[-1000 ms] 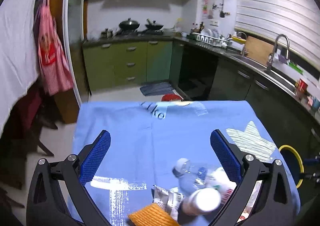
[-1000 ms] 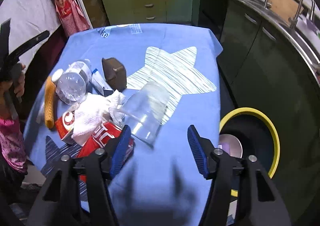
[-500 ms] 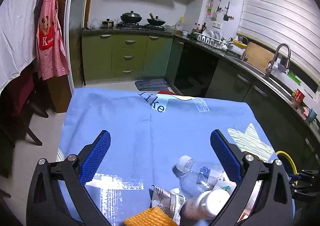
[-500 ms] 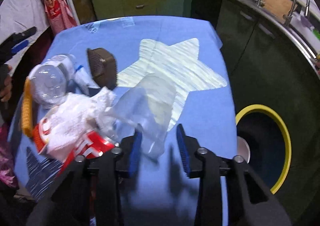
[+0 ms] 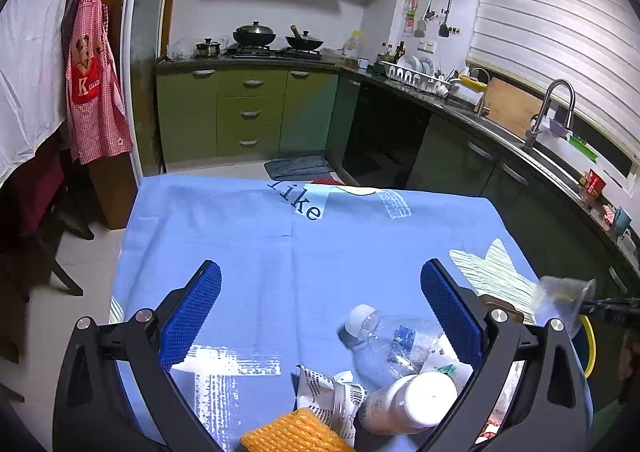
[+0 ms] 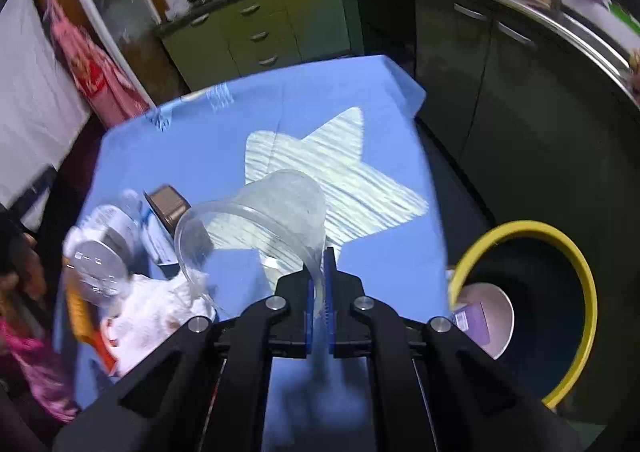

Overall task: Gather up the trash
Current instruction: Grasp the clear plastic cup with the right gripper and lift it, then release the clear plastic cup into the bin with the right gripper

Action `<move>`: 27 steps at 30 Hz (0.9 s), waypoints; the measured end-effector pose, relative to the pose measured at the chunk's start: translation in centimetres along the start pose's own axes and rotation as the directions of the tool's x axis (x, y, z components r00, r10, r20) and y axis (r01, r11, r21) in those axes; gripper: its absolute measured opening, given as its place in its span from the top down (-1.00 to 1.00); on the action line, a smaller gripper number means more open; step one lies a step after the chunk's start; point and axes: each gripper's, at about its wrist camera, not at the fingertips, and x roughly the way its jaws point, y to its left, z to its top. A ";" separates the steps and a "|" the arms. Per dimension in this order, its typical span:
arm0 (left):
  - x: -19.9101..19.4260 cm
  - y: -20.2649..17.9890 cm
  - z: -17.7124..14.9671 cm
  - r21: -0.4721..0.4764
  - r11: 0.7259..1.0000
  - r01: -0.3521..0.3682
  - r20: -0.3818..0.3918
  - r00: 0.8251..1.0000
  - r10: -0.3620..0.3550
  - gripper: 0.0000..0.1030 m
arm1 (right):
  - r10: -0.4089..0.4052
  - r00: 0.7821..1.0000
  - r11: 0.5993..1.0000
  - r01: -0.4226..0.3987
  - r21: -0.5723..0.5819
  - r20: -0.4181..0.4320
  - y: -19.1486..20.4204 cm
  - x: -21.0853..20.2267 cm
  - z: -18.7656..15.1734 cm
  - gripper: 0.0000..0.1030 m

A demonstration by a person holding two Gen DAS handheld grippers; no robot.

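Note:
My right gripper point(image 6: 319, 264) is shut on the rim of a clear plastic cup point(image 6: 256, 224) and holds it lifted above the blue tablecloth point(image 6: 320, 92); the cup also shows in the left wrist view point(image 5: 560, 298). A yellow-rimmed black trash bin point(image 6: 536, 228) stands right of the table, with a white bowl point(image 6: 500, 312) and a purple item inside. My left gripper point(image 5: 320, 308) is open and empty above the table. Below it lie a clear plastic bottle point(image 5: 384, 344), a white bottle point(image 5: 408, 404), a crumpled wrapper point(image 5: 324, 392) and an orange sponge point(image 5: 292, 434).
In the right wrist view, white tissue point(image 6: 156, 304), a red can point(image 6: 106, 352), a brown container point(image 6: 168, 204) and a bottle point(image 6: 96, 252) lie at the table's left. Green cabinets point(image 5: 248, 112) and a dark counter with sink point(image 5: 532, 148) lie beyond the table.
My right gripper has closed on the clear cup and lifted it off the table. My left gripper stays open and has tilted up slightly.

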 end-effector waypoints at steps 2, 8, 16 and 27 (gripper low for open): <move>0.0 0.0 0.0 -0.005 1.000 0.001 -0.002 1.000 -0.001 -0.91 | -0.010 1.000 0.999 0.010 0.036 0.003 -1.7 -2.0 -0.1 0.91; -0.1 -0.6 -0.1 0.007 1.000 0.013 -0.005 1.000 -0.013 -0.91 | -0.137 0.989 0.972 0.145 0.185 -0.057 -9.9 -5.7 -2.2 0.91; 0.0 -1.3 -0.4 0.034 0.999 0.021 -0.006 1.000 -0.021 -0.91 | -0.172 0.961 0.914 0.237 0.330 -0.215 -18.1 -1.7 -6.0 0.91; 0.5 -1.6 -0.7 0.051 0.998 0.024 -0.024 0.999 -0.023 -0.91 | -0.187 0.957 0.890 0.261 0.374 -0.222 -19.8 -0.1 -5.5 0.40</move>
